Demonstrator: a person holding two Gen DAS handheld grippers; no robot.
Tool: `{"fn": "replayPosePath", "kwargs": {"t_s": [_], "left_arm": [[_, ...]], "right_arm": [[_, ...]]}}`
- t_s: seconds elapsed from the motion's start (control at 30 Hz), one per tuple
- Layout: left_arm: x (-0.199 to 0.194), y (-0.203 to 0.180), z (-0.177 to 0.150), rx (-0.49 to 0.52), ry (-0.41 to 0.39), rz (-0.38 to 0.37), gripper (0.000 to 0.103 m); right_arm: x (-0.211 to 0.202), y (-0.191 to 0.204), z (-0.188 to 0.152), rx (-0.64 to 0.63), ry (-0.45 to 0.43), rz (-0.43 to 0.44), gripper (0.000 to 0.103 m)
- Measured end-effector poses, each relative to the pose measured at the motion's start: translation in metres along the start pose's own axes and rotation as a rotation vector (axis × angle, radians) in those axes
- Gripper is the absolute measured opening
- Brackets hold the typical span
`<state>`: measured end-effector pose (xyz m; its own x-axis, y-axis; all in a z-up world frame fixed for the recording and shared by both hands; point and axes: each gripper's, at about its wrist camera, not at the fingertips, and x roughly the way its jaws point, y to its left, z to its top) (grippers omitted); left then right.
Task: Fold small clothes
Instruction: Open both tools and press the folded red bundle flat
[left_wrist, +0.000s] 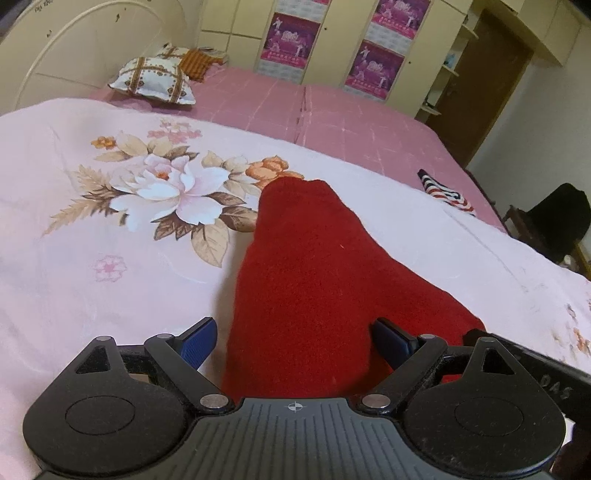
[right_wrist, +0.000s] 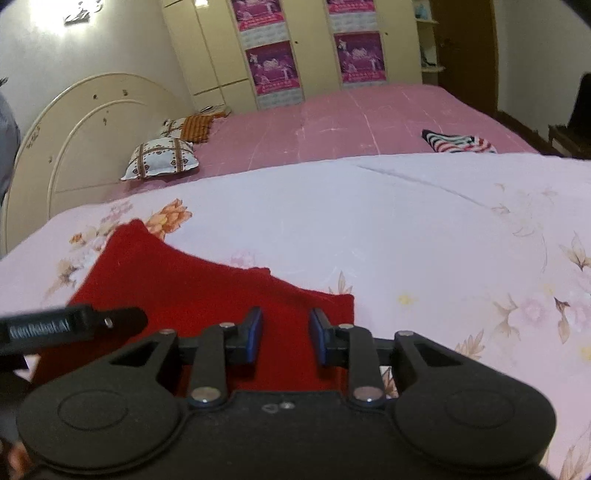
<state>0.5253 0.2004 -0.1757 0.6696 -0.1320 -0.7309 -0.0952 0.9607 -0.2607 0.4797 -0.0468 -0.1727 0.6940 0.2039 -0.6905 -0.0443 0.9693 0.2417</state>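
A red knitted garment (left_wrist: 306, 266) lies flat on a pale floral sheet (left_wrist: 74, 280), its narrow end pointing away from me. My left gripper (left_wrist: 295, 338) hovers low over its near end, open wide; the left pad is off the cloth's edge and the right pad is over the cloth. In the right wrist view the same red garment (right_wrist: 207, 291) spreads to the left. My right gripper (right_wrist: 286, 334) is over its near right corner, with the jaws narrow and a gap between the pads; flat red cloth shows through the gap. A black part of the left gripper (right_wrist: 74, 325) shows at the left.
A striped garment (left_wrist: 447, 192) (right_wrist: 458, 142) lies on the pink bedsheet (right_wrist: 369, 118) beyond the floral sheet (right_wrist: 406, 221). Patterned pillows (left_wrist: 151, 79) (right_wrist: 159, 158) rest by the cream headboard (right_wrist: 74, 147). Wardrobes (right_wrist: 295, 55) line the far wall. A dark chair (left_wrist: 561, 218) stands right of the bed.
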Motion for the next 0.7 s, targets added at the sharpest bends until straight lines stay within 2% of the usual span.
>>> {"fn": "replayPosePath", "kwargs": {"t_s": [0.2, 0.3, 0.4, 0.6, 0.67, 0.7], "left_arm": [[-0.043, 0.004, -0.023, 0.034, -0.004, -0.034, 0.091], [-0.064, 0.004, -0.042, 0.063, -0.002, -0.048, 0.091], [-0.075, 0.002, -0.063, 0.103, 0.003, -0.046, 0.091], [-0.066, 0.003, -0.085, 0.128, 0.051, -0.030, 0.091], [-0.072, 0.000, -0.089, 0.160, 0.045, -0.020, 0.093], [-0.075, -0.002, -0.090, 0.176, 0.041, -0.017, 0.098]], "right_arm": [[-0.053, 0.015, -0.011, -0.046, -0.050, 0.051, 0.030], [-0.076, 0.024, -0.027, -0.090, -0.060, 0.055, 0.030], [-0.091, 0.028, -0.044, -0.079, -0.059, 0.050, 0.030], [-0.080, 0.028, -0.077, -0.107, -0.022, -0.054, 0.029], [-0.084, 0.033, -0.077, -0.107, -0.027, -0.074, 0.029], [-0.087, 0.036, -0.076, -0.098, -0.031, -0.070, 0.032]]}}
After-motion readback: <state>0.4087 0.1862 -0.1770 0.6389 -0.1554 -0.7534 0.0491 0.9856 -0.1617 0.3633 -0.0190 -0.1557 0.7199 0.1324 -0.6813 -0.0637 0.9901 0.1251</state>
